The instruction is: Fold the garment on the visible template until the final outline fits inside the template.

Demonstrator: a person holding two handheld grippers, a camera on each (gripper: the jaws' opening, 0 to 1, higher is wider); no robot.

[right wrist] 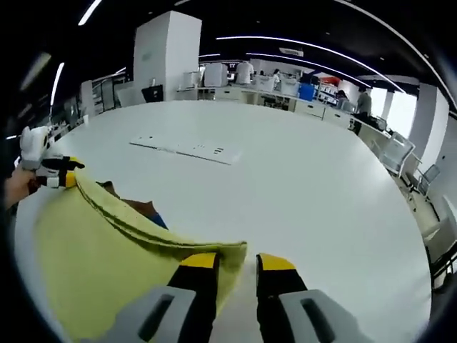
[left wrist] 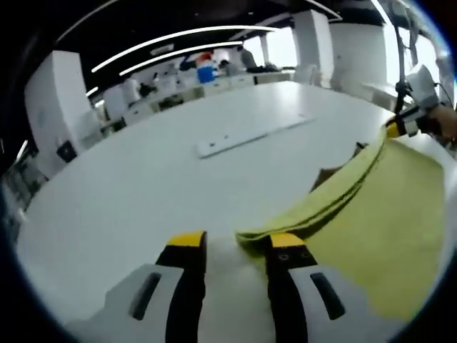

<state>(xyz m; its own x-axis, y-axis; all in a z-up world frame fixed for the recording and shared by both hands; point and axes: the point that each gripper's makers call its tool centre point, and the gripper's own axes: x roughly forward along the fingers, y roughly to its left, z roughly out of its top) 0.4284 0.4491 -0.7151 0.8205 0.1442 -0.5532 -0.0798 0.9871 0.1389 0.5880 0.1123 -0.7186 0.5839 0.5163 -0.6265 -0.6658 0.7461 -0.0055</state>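
Yellow garment (left wrist: 371, 207) beside both tongs' tips

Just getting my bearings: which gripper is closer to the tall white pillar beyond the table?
Left. The pillar stands to the left gripper's outer side, opposite the right gripper, which faces it from farther across the table.

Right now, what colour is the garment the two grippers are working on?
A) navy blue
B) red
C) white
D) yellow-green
D: the garment lying on the white table is yellow-green in both gripper views, with a folded edge running between the two grippers.
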